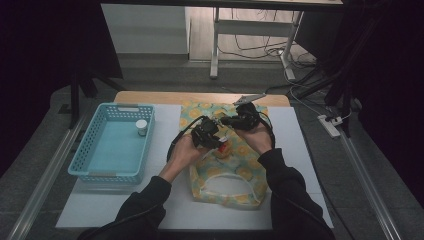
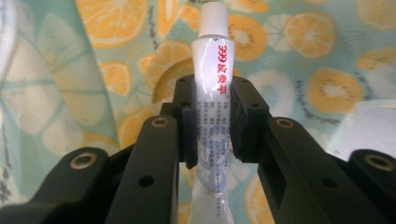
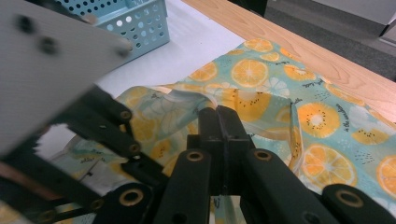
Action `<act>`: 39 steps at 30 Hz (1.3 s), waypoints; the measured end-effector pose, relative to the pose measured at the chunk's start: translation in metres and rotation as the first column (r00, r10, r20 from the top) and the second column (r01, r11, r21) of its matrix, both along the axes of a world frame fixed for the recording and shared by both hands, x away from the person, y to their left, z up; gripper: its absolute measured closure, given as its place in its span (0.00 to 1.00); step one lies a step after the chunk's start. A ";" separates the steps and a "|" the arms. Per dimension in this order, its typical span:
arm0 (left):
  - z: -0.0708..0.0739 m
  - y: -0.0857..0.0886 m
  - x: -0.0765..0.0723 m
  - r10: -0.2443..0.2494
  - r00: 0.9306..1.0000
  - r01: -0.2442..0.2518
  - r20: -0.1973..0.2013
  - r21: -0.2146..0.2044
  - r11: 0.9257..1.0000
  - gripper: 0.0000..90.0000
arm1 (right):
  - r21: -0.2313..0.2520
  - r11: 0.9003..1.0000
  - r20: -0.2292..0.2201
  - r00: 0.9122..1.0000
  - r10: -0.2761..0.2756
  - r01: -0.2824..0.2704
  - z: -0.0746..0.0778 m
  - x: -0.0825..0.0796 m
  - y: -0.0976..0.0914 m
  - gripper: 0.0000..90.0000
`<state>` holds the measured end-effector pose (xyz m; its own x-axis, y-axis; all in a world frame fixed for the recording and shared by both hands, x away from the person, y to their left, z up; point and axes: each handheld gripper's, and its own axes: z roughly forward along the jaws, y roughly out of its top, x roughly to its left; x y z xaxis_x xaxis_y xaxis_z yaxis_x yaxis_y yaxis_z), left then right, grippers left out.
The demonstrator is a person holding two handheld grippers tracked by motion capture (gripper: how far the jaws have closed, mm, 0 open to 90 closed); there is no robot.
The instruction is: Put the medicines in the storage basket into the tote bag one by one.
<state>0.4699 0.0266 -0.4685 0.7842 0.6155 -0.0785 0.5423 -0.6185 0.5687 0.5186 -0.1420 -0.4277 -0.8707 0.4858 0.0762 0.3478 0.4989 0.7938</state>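
A white tube (image 2: 212, 56) with red lettering and a white cap stands between the pads of my left gripper (image 2: 212, 95), which is shut on its middle. The tube hangs over a teal cloth bag (image 2: 303, 46) printed with orange slices. In the high view the bag (image 1: 225, 185) lies on the white mat, and my left gripper (image 1: 212, 132) hovers over its far half. My right gripper (image 1: 226, 120) sits just beyond, with its jaws (image 3: 219, 112) closed together, pinching a raised fold of the bag (image 3: 289, 93). The left gripper's body and grey plate (image 3: 56, 60) loom close at the left.
A light blue perforated basket (image 1: 80, 160) stands left of the bag with a small white-capped bottle (image 1: 141, 127) inside; its corner also appears in the right gripper view (image 3: 135, 23). The white mat (image 1: 165, 125) covers a wooden table (image 1: 200, 97). Floor and cables lie beyond.
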 end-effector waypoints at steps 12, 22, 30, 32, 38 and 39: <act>-0.016 0.007 0.019 0.057 0.998 -0.058 0.012 0.009 0.998 0.83 | -0.008 1.000 -0.006 1.000 -0.018 0.018 -0.003 0.003 -0.001 1.00; -0.028 0.010 0.032 0.110 0.994 -0.111 0.013 0.027 0.994 0.82 | -0.018 1.000 -0.017 1.000 -0.026 0.026 -0.010 0.005 0.001 1.00; -0.023 0.015 0.029 0.111 0.993 -0.111 0.025 -0.016 0.994 0.73 | -0.010 0.999 -0.018 0.999 -0.037 0.037 -0.011 0.006 -0.001 1.00; -0.021 0.016 0.028 0.106 0.994 -0.105 0.018 -0.035 0.994 0.70 | -0.008 0.999 -0.019 0.999 -0.040 0.040 -0.010 0.006 -0.002 1.00; -0.012 0.017 0.019 0.066 0.997 -0.064 0.026 -0.058 0.996 0.59 | -0.007 0.999 -0.017 0.999 -0.039 0.039 -0.010 0.006 -0.002 1.00; -0.010 0.017 0.018 0.054 0.998 -0.052 0.024 -0.064 0.997 0.57 | -0.007 0.999 -0.018 0.999 -0.038 0.038 -0.011 0.006 -0.002 1.00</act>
